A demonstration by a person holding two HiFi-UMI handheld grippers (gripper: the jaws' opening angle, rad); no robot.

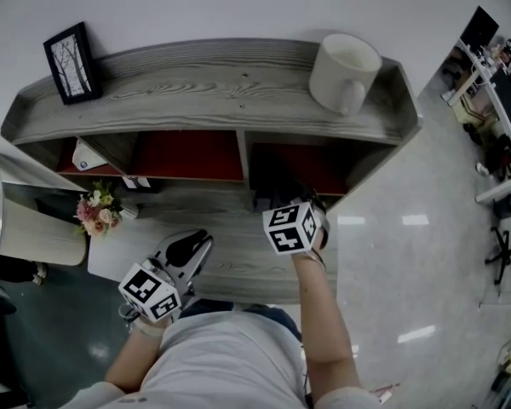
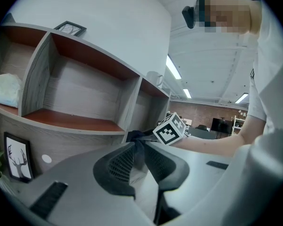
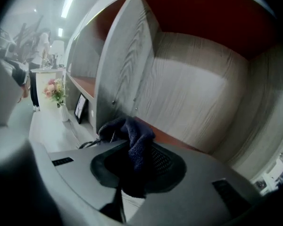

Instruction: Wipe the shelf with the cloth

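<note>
The grey wooden shelf [image 1: 213, 83] has red-lined compartments. My right gripper [image 1: 300, 203] reaches toward the lower right compartment [image 1: 302, 167] and is shut on a dark blue cloth [image 3: 134, 140]. The cloth bunches up between the jaws of the right gripper [image 3: 132, 150], just above the compartment's red floor [image 3: 179, 140]. The left gripper view shows the cloth [image 2: 134, 136] as a dark lump beside the marker cube. My left gripper [image 1: 194, 245] hovers over the grey lower board, left of the right one. The left gripper [image 2: 136, 147] has its jaws together and holds nothing.
A black picture frame [image 1: 71, 62] and a white mug [image 1: 343, 71] stand on the shelf top. A white bag [image 2: 4, 91] lies in the far left compartment. A small flower vase [image 1: 98, 211] and a deer picture [image 2: 16, 157] sit on the lower board at left.
</note>
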